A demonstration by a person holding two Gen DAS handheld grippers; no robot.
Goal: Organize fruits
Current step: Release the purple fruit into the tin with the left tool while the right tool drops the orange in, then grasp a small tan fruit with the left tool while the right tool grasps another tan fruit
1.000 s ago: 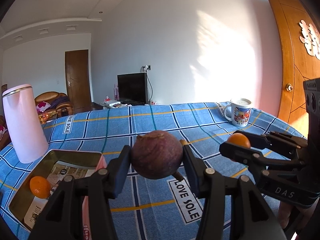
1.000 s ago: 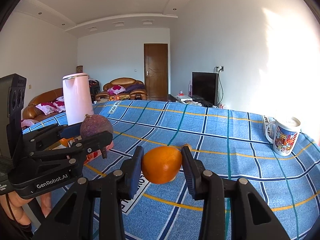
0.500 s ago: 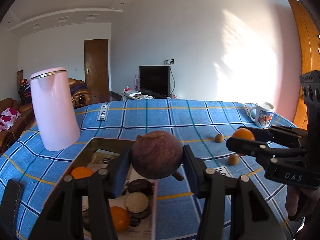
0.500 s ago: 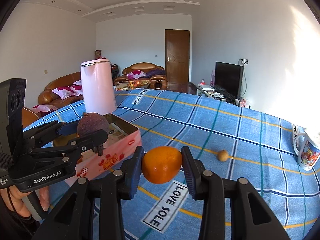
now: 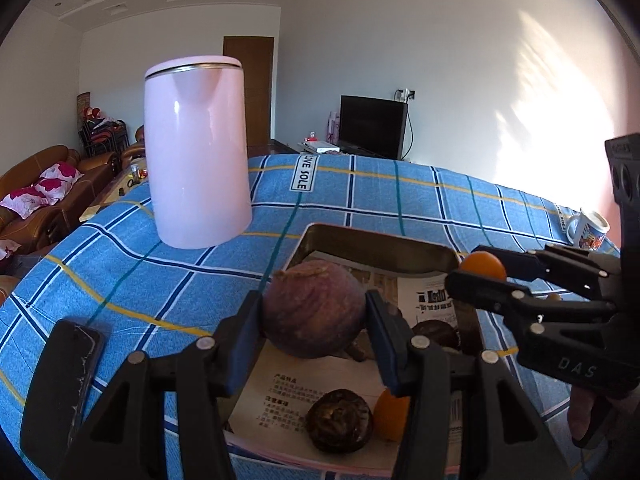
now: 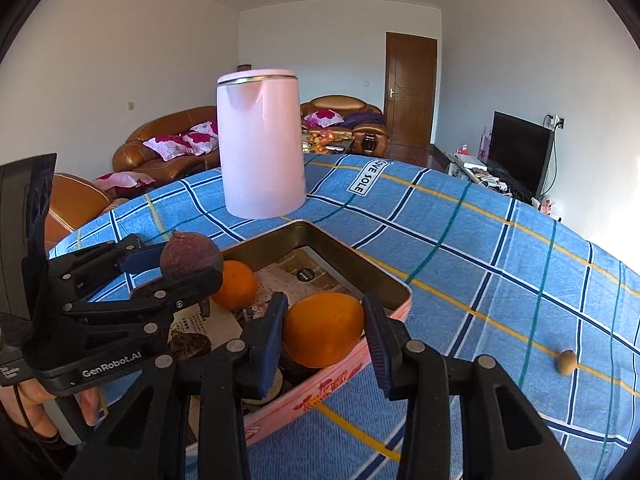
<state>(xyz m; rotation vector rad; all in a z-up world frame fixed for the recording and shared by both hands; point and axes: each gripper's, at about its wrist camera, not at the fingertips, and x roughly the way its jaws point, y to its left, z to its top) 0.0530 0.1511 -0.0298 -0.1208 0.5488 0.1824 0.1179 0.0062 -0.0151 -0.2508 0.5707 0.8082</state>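
While both grippers hang over the pink tin (image 6: pixel 372 276), my left gripper (image 5: pixel 314 322) is clamped on a purple fruit (image 5: pixel 314 308) & the right gripper (image 6: pixel 323 336) on an orange (image 6: pixel 323 334). Tin sits on the blue cloth (image 6: pixel 480 248) near the pink kettle (image 6: pixel 262 144), w/ another orange (image 6: pixel 234 284) inside.

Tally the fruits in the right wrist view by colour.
Round orange fruits: 2
Round purple fruit: 1
Wrinkled dark brown fruit: 1 clearly seen
Small tan fruit: 1
Total: 5; more may be hidden.
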